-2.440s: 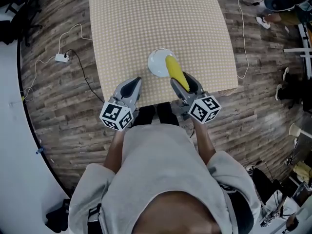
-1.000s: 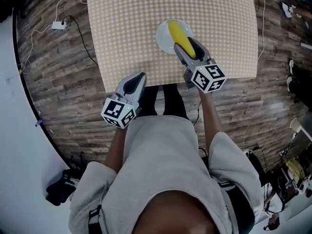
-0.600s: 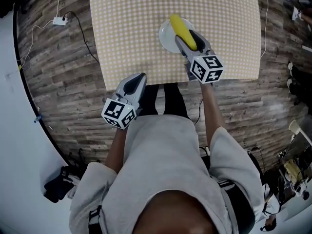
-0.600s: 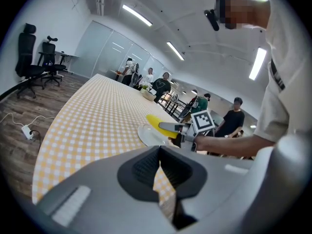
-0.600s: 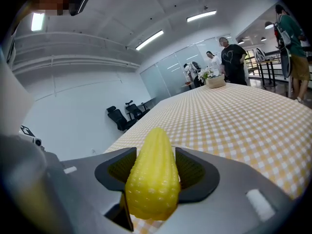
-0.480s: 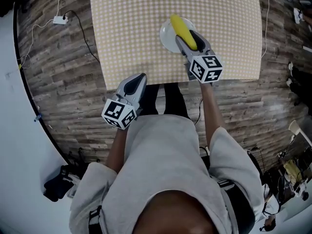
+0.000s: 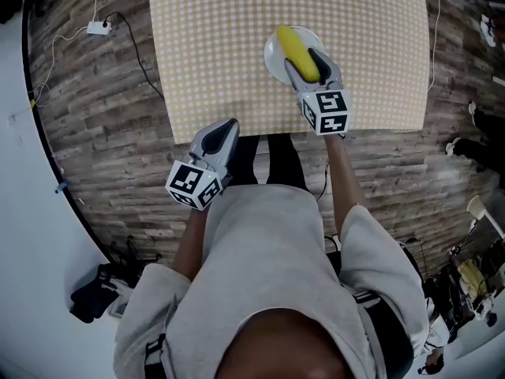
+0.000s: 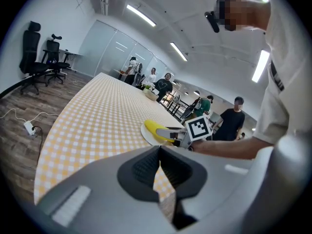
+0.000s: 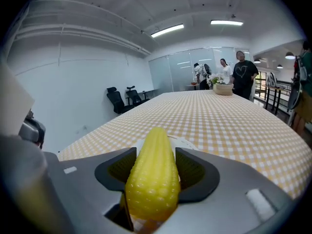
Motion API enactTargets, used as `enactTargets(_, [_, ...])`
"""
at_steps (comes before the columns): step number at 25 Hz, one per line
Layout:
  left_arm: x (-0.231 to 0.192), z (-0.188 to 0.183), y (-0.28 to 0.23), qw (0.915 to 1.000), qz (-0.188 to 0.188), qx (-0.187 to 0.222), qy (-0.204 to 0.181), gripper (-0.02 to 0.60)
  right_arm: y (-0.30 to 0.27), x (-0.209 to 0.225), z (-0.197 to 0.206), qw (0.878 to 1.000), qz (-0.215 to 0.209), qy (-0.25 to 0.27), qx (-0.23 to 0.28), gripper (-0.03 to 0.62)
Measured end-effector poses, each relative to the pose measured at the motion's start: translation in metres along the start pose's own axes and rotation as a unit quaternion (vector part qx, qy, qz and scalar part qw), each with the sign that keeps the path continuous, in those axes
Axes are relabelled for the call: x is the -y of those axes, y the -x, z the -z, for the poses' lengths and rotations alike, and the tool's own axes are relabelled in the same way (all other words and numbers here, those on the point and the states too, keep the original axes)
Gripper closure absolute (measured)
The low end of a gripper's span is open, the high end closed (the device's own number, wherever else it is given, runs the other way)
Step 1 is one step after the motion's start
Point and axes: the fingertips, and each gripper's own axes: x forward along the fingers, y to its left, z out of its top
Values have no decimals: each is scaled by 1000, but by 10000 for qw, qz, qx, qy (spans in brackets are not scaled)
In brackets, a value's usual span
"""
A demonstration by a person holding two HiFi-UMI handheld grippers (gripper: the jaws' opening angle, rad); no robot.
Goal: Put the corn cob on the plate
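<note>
1. Wood-plank floor lay beneath us, running up to the near edge of the checked yellow-and-white tabletop.
2. Closest to us, the left gripper hung at that near edge. Its jaws were pressed together with nothing between them.
3. A little further on and to the right, the right gripper reached out over the tabletop, its jaws pinching the corn cob by its near end.
4. We saw the cob pointing away from us, its far end sticking out past the jaws and over the white plate. We could not tell whether the cob touched the plate.
5. The plate itself sat on the tabletop a short way in from the near edge, under the tips of the right jaws.
6. Off to the left, well apart from the grippers, a white power strip and its cable lay on the floor beside the tabletop.
7. Farthest off, we made out black office chairs standing by a white wall, and several people gathered at the tabletop's far end in front of glass partitions.
</note>
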Motion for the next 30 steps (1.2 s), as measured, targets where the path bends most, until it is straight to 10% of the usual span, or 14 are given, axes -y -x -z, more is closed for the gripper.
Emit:
enactTargets(10, [-6, -4, 4, 10000, 1, 68, 37, 574, -9, -6, 10, 9928, 475, 966, -529, 338])
enactTargets(30, [-14, -16, 7, 9998, 41, 198, 15, 574, -12, -6, 7, 9902, 596, 1039, -725, 328])
